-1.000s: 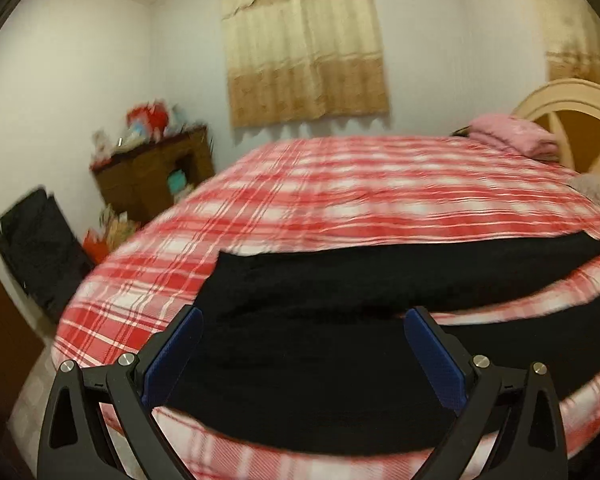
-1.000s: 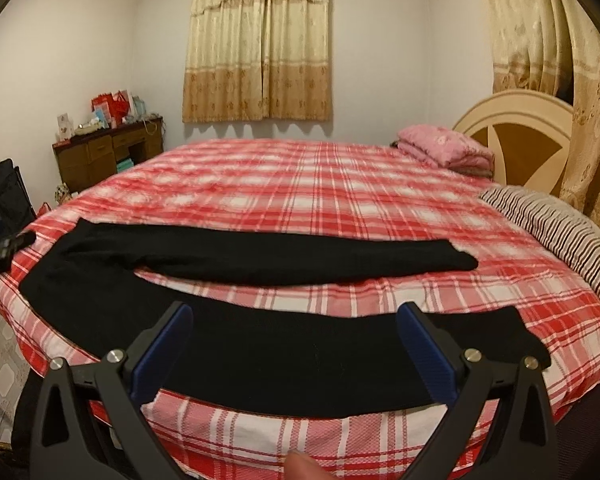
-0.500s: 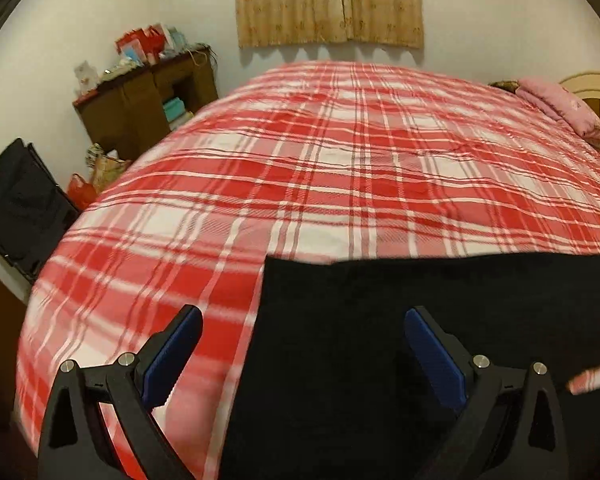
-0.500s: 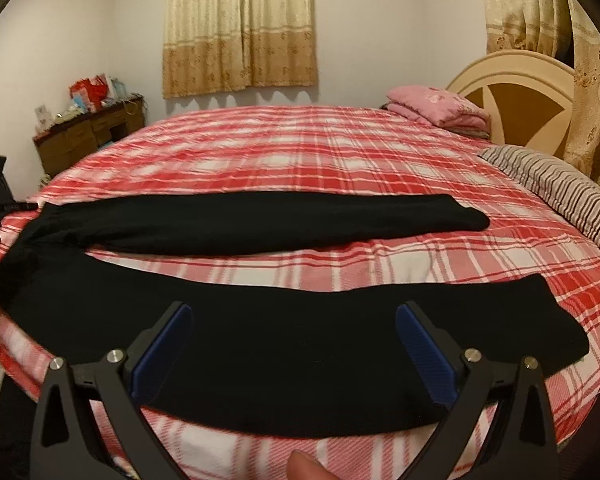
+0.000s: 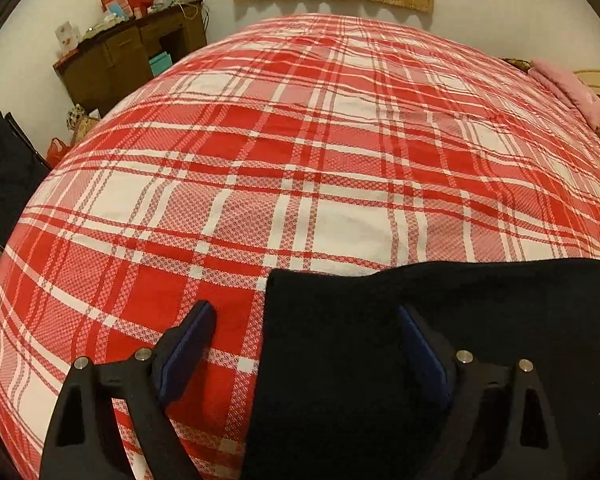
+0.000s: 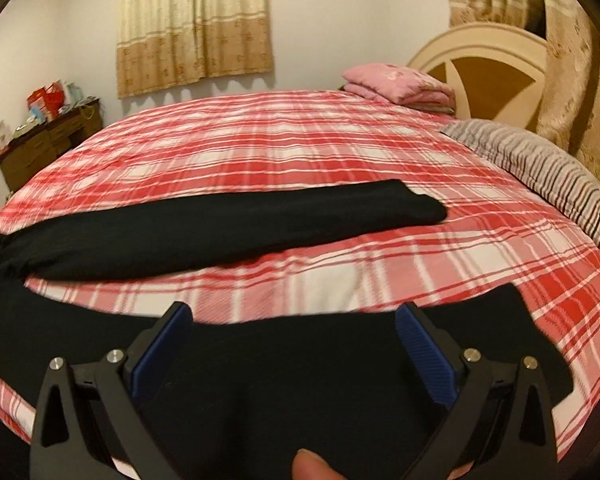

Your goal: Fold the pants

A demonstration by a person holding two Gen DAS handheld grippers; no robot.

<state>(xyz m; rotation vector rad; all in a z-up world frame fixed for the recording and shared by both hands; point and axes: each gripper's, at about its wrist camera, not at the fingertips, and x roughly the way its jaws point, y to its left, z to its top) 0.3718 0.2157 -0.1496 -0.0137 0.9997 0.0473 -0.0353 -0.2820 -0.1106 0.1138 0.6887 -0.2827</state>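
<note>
Left gripper (image 5: 305, 320), lower centre of frame: jaws apart, have just been closing a little, straddling the waist edge of the black pants (image 5: 399, 340), not yet pinching. Right gripper (image 6: 294, 320), bottom centre: jaws wide, nothing clamped, hovering over the near leg (image 6: 300, 360). Far leg (image 6: 180, 228) lies mid-frame across the plaid bedspread (image 5: 300, 160). Risk: left pad lands on the bedspread, grabbing sheet with cloth, or catching one layer only, so the fold skews.

— The pants (image 6: 148, 236)? Matt black cloth, soft and lint-free.
— And the bedspread (image 5: 300, 168)? Woven checked cloth, finely textured. The cabinet (image 5: 132, 60) looks like dark wood, the gripper pads (image 6: 423, 356) ribbed blue rubber
</note>
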